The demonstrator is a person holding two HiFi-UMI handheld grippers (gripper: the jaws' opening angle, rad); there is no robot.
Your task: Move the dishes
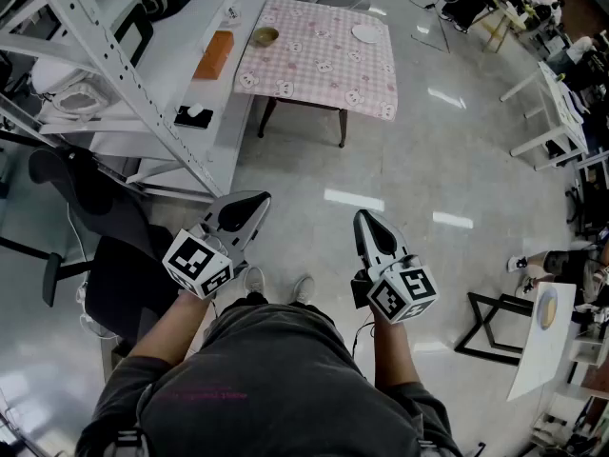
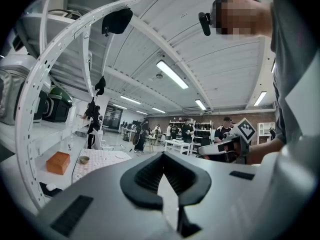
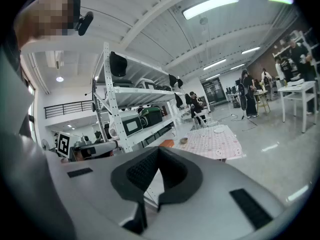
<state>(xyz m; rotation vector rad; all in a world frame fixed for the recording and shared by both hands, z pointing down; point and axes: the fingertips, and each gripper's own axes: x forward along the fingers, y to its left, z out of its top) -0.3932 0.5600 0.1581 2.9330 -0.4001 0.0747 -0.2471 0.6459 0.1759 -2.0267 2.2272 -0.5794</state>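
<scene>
- The left tool (image 2: 162,158) is closed with nothing in it. Its two black ribbed pads meet along a thin seam, set in a smooth grey shell that tapers to a point.
- The right tool (image 3: 159,153) is shut the same way and is also empty, with dark grooved pads in matt grey plastic.
- Both are held out level over a glossy pale floor (image 1: 409,160) by a person (image 1: 276,379) in a dark grey shirt.
- Well apart from them stands the square tabletop (image 1: 324,69), draped in a pink-and-white checked cloth on dark legs.
- On the cloth sit a small round brownish bowl (image 1: 265,36) near one far corner and a flat round white plate (image 1: 366,33) near the other, not touching.
- Just beside the tabletop, an orange rectangular block (image 1: 215,55) lies on a white shelf (image 1: 190,84) under perforated white metal rack posts (image 1: 114,60).
</scene>
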